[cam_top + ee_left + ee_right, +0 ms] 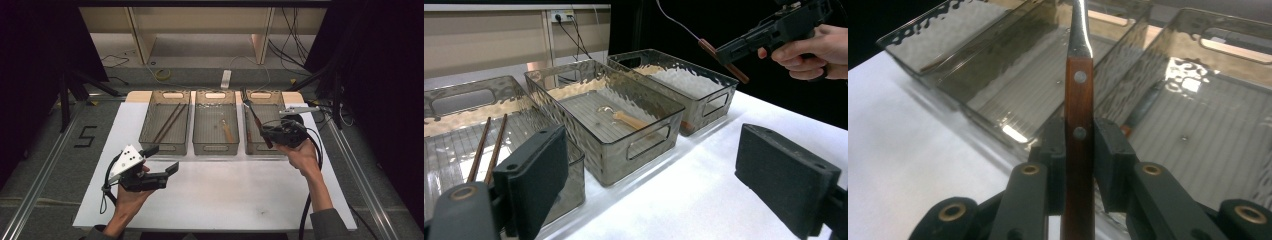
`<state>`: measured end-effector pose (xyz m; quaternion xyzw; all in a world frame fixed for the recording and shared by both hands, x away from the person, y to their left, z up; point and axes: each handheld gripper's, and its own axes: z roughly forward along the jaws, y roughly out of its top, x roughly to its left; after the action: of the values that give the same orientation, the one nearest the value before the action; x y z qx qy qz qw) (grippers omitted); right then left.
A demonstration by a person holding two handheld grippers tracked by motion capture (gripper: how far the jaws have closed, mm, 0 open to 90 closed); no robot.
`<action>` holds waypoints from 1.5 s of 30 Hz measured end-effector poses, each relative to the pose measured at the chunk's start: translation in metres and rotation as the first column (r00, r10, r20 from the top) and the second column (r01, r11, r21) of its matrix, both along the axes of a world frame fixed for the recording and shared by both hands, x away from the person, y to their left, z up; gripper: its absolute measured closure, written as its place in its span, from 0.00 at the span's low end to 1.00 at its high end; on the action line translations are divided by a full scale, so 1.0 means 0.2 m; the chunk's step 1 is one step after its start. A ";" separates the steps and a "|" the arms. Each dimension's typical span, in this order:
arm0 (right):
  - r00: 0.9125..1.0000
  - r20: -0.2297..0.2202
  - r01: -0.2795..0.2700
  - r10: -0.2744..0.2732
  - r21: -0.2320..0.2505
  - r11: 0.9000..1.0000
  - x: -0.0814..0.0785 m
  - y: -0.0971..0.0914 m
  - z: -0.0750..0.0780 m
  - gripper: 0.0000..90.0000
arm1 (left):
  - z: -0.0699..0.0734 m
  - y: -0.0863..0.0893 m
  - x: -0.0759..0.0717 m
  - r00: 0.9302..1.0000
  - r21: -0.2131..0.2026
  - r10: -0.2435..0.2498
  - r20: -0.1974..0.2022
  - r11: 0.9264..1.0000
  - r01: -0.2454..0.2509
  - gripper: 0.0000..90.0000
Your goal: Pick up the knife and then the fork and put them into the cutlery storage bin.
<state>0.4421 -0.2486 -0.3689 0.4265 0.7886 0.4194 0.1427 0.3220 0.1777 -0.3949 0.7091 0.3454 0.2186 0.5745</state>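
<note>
I'm mid-sort w/ the cutlery: my right tool (276,131) is clamping a wooden-handled utensil (1079,125), pads pressing on both sides of the riveted handle, metal shaft running up and away from the jaws. In the high view that utensil (255,120) is hanging tilted over the right bin (260,148), clear of the bin floor, dark end pointing toward the far rim. Can't tell whether it's a knife or fork; the head isn't readable.

Judging by the layout, this is the carry/place step: piece is lifted, not yet set down. The left bin (165,145) is holding two chopsticks (169,122), the middle bin (216,147) a small light-wood piece (227,131). Next move, as I read it: I'm needing to pick the bin this piece belongs in, bring it over, lower until it's lying flat along the bin's length, then release. Risk I'm seeing: long handle sticking out below the pads could catch a bin wall if I'm swinging low.

Pose: my right hand (300,152) is holding the tool raised at the right bin's near corner, forearm coming in from bottom right, tool pointing left-fwd. My left tool (160,162) is idling w/ jaws wide apart, nothing between them, held above the white tabletop (225,200) in front of the left bin, aimed toward the bins. Left hand (131,192) gripping from below.
</note>
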 end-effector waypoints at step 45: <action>0.985 -0.025 0.169 -0.168 0.005 0.986 0.20 -0.06 -0.10 0.85 | 0.00 0.00 0.00 1.000 -0.001 -0.002 -0.002 1.000 0.002 0.15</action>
<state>0.4811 -0.2614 -0.3888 0.4972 0.7499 0.4032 0.1666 0.3222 0.1779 -0.3952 0.7094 0.3454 0.2172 0.5748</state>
